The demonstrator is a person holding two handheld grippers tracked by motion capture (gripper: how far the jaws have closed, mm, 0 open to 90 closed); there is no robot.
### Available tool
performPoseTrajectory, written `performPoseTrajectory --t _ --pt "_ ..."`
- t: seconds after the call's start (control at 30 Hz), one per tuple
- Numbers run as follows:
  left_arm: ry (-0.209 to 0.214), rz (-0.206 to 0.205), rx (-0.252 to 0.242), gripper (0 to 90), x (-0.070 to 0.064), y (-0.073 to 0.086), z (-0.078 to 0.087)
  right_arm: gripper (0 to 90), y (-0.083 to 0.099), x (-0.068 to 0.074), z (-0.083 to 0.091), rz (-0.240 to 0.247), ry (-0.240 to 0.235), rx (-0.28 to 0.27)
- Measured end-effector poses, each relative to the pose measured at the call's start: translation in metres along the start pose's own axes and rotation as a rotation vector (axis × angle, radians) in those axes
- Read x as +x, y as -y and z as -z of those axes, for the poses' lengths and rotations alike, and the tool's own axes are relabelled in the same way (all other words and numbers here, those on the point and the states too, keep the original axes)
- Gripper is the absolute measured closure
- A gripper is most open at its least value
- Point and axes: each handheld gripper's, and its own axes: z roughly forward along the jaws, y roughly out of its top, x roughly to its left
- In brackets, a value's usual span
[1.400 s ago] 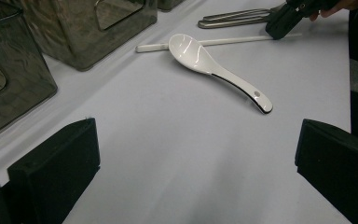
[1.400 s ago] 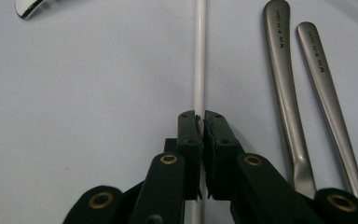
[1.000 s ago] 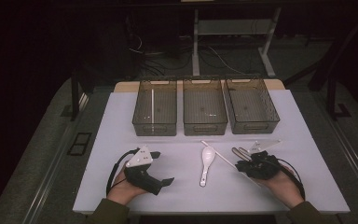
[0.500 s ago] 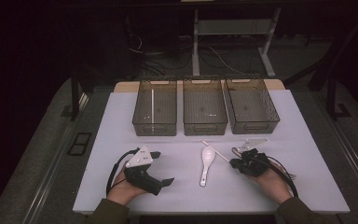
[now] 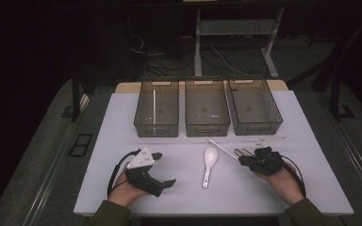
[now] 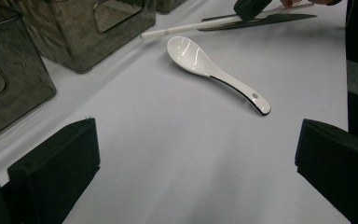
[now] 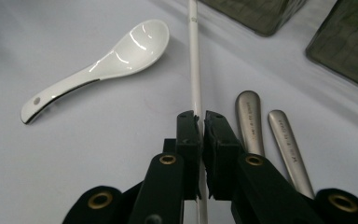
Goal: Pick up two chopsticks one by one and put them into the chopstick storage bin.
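Chopstick (image 7: 195,70) is lying on the white table (image 5: 122,122), pinched between the right gripper (image 7: 201,122) jaws. Left gripper (image 5: 162,168) is resting wide open. Left bin (image 5: 156,127) is holding another white stick (image 5: 154,104).

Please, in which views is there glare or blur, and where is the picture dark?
High view: table lit, surroundings dark. Left gripper view: glare on the white spoon, near jaws soft. Right gripper view: highlights on the spoon bowl, right gripper and white chopstick sharp.
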Motion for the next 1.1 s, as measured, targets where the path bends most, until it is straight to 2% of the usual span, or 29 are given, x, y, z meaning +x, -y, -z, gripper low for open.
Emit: performPoseTrajectory --t 0.2,0.5,0.83,1.1 --pt "-0.002 0.019 -0.008 0.0 0.001 0.003 -0.001 84.9 -0.006 0.001 0.009 0.000 -0.014 -0.029" --pt "-0.004 0.026 -0.015 0.0 0.003 0.004 -0.001 84.9 -0.026 -0.001 0.017 0.001 -0.033 -0.082" --pt "-0.015 0.015 -0.006 0.0 0.004 0.005 -0.001 84.9 -0.055 0.006 0.009 0.022 -0.053 -0.107" --pt "-0.023 0.021 -0.009 0.0 0.003 0.006 -0.002 84.9 -0.080 0.011 -0.007 0.015 -0.048 -0.113"
